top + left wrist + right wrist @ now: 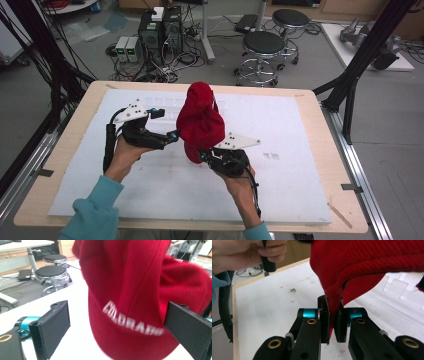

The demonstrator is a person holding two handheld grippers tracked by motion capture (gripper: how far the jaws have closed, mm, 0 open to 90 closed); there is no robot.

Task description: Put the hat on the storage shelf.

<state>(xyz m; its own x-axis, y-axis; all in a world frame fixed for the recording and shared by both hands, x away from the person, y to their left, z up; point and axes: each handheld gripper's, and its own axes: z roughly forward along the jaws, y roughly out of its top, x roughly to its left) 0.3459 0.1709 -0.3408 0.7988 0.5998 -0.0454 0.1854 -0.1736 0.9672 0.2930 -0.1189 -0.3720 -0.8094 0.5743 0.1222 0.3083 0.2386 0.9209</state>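
High view: I am holding the red knit cap [200,122] upright above the table [310,150]. Left gripper view: my left gripper [117,325] is gaping wide, the cap between its jaws, untouched. Right gripper view: my right gripper [333,322] is pinching the cap's hem.

Left gripper [172,136]: raised over worktop's left half, jaws spread wide, nothing between pads. Right gripper [333,322]: raised near worktop centre, jaws clamped on edge of red cap [372,262]. Both forearms enter from near edge, teal sleeves.
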